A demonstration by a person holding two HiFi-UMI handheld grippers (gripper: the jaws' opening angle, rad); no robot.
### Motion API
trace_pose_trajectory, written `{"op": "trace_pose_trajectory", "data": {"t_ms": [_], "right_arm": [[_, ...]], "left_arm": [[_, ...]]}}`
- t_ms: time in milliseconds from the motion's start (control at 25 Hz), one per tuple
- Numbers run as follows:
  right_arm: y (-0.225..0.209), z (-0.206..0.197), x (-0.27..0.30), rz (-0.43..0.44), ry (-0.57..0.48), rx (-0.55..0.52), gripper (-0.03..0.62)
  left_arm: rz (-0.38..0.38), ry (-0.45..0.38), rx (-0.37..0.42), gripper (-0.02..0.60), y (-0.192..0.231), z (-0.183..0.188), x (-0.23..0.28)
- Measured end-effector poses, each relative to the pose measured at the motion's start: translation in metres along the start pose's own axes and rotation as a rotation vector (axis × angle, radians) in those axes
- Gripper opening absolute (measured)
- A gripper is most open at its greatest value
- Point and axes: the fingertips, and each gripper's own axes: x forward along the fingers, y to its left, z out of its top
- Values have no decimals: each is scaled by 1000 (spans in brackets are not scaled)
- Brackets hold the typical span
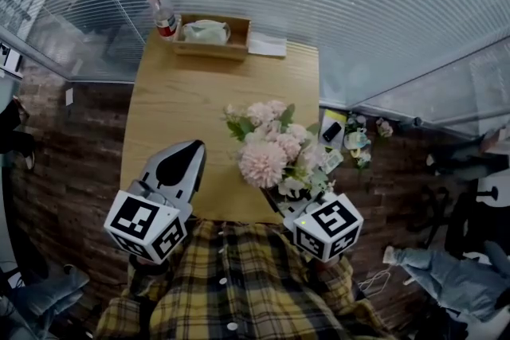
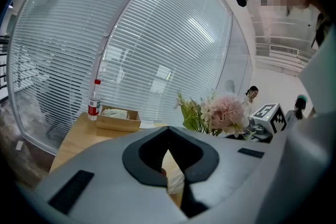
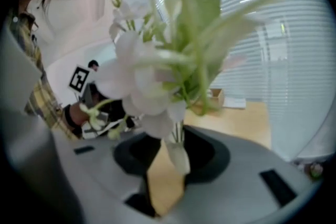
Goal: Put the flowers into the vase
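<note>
A bunch of pink and white flowers [image 1: 271, 151] with green leaves stands over the near right part of the wooden table [image 1: 183, 91]. My right gripper [image 1: 276, 201] reaches in under the blooms; its marker cube [image 1: 327, 227] is nearest me. In the right gripper view the flowers [image 3: 157, 76] fill the picture. Their stems [image 3: 178, 136] stand between the jaws of the right gripper [image 3: 167, 155], against the right one, with bare table showing beside them. My left gripper [image 1: 198, 146] hovers left of the bunch, tips together. No vase shows in any view.
At the table's far edge stand a wooden box [image 1: 209, 34] with something white in it, a red-capped bottle [image 1: 163, 16] and a sheet of paper [image 1: 267, 45]. Glass walls with blinds close in behind. More flowers and small things [image 1: 355, 141] lie on the floor to the right.
</note>
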Motion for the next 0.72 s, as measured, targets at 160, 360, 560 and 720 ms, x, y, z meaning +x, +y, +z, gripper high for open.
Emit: {"op": "trace_pose_trajectory", "data": {"t_ms": [160, 360, 560, 720], "right_arm": [[0, -6, -9, -16, -8, 12, 118], [-4, -12, -13, -37, -21, 25, 118], [-12, -15, -20, -77, -41, 49, 117], [-21, -15, -32, -124, -76, 38, 115]], "left_arm": [[-6, 3, 2, 9, -6, 0, 0], [-16, 2, 7, 9, -10, -1, 0], [-34, 2, 17, 9, -16, 1, 2], [-50, -2, 26, 9, -22, 3, 3]]}}
